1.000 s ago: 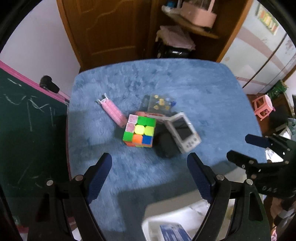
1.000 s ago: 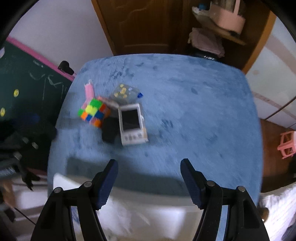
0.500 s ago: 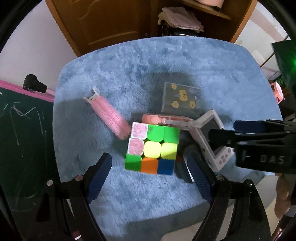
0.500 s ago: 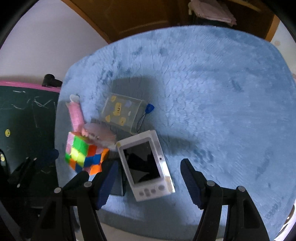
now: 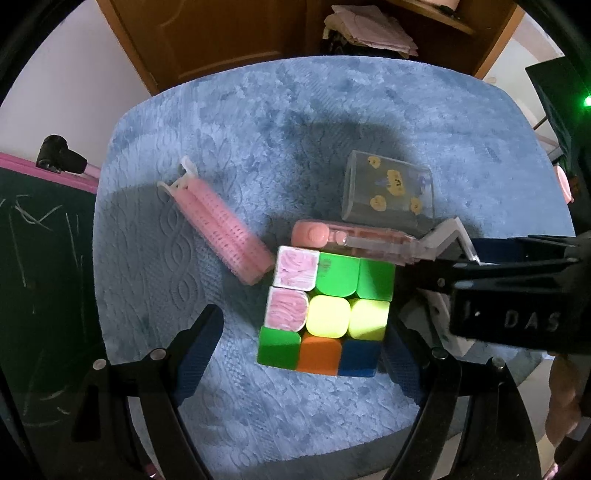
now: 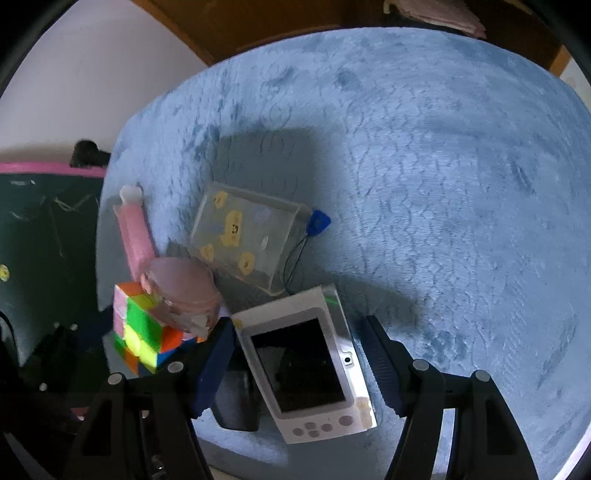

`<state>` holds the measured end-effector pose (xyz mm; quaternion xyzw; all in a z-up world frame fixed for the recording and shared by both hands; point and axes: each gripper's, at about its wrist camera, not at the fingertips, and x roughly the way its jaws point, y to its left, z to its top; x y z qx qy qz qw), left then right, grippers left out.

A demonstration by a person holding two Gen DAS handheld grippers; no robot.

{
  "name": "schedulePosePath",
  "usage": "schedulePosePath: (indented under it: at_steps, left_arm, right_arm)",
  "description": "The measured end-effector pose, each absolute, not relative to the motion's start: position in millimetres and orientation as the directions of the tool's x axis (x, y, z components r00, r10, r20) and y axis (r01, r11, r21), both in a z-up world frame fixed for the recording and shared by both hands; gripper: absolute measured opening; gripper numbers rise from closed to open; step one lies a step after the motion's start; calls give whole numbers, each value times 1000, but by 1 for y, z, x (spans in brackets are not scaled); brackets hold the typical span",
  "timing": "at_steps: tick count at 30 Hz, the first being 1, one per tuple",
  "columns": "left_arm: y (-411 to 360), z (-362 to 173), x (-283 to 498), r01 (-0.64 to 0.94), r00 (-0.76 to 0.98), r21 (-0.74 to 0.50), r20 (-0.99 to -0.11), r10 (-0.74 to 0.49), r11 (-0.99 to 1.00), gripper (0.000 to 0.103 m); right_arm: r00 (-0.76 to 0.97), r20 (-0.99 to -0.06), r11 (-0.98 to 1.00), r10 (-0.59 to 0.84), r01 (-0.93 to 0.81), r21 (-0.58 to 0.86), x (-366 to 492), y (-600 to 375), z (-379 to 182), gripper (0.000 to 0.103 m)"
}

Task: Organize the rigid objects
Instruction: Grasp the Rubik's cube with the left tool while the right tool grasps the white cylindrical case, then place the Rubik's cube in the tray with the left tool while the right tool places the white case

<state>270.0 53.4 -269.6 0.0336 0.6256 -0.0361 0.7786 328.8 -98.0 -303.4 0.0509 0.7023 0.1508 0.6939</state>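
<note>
Below, white handheld console [image 6: 314, 373] lengthwise between unclenched right fingers [image 6: 384, 363]; left fingers [image 5: 195, 345] unclenched around cube [image 5: 325, 314].

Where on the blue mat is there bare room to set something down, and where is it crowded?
Free: the mat's whole right side, beyond the white handheld device and clear sticker box, and the far strip toward the wooden door. Crowded: the near-left cluster, where the puzzle cube, pink roller and pink case sit packed together.

The right gripper [image 6: 301, 350] is hovering with jaws apart around a white handheld device [image 6: 306, 373] lying on blue cloth [image 6: 424, 166].
</note>
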Motion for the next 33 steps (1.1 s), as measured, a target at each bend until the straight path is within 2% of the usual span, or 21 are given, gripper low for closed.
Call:
schedulePosePath:
  at_steps: [3,7,10,11,12,20,33]
  left_arm:
    - [55,-271,271,97,219,4,-976,-17,995,86]
    - [53,-274,271,95,225,9,-974,-13,995,85]
    - [49,-277,275,103,234,9,-972,-15,995,82]
    - [47,-278,277,111,233,2,-972,-24,994,75]
    - [46,-279,278,118,227,-15,-973,-42,993,62]
    - [37,-268,269,110,260,-2,-965,-30,994,59]
    - [24,-197,226,129,382,-7,-923,-56,992,59]
  right_arm:
    - [-26,-966,954,256,-157,257,328,-92,-305,70]
    - [-15,-974,958,228,-174,227,328,-83,-306,64]
    - [-8,-974,959,228,-173,226,326,-84,-305,63]
    - [-6,-973,959,229,-170,227,326,-85,-304,63]
    - [-4,-973,959,231,-166,229,326,-85,-304,62]
    - [29,-966,959,258,-130,252,319,-110,-289,61]
    - [131,-941,949,311,-102,299,290,-149,-238,60]
